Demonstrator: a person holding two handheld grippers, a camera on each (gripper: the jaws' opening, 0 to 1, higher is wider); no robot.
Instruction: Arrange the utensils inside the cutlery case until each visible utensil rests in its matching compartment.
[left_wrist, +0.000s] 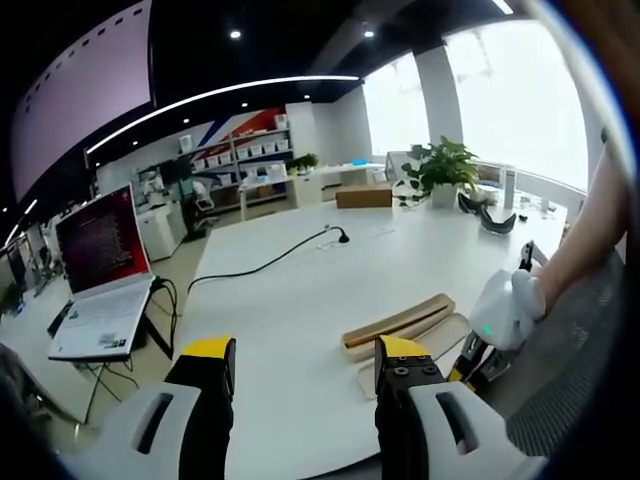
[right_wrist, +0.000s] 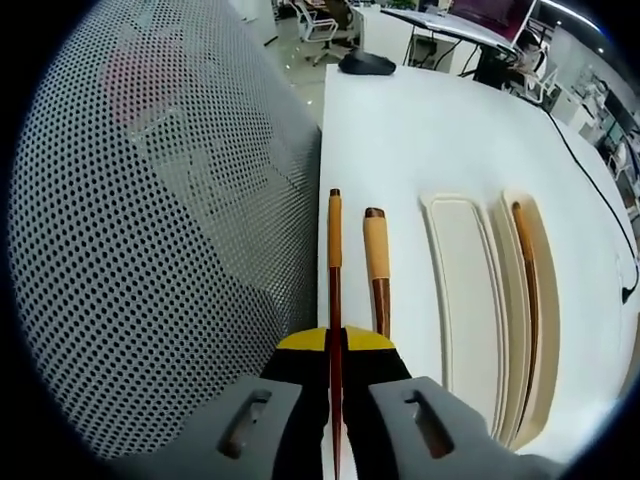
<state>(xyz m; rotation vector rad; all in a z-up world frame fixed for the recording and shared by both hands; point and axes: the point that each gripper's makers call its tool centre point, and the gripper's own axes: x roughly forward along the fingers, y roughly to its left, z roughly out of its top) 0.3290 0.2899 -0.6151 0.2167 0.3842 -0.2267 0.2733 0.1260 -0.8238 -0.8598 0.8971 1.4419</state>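
In the right gripper view my right gripper (right_wrist: 335, 342) is shut on a thin brown stick with a tan end (right_wrist: 334, 255) that points away along the table edge. Just right of it a thicker utensil with a tan handle (right_wrist: 376, 250) lies on the white table. Further right lies the open cutlery case (right_wrist: 465, 300), and a slim brown utensil (right_wrist: 526, 290) rests in its far wooden groove. In the left gripper view my left gripper (left_wrist: 305, 362) is open and holds nothing, above the table and short of the case (left_wrist: 400, 322). The right gripper (left_wrist: 470, 365) is beside the case.
A grey mesh chair back (right_wrist: 150, 250) stands close on the left of the right gripper view, and a black mouse (right_wrist: 365, 63) lies far up the table. A laptop (left_wrist: 98, 265), a black cable (left_wrist: 265, 262), a cardboard box (left_wrist: 363, 196) and a potted plant (left_wrist: 442, 170) are farther off.
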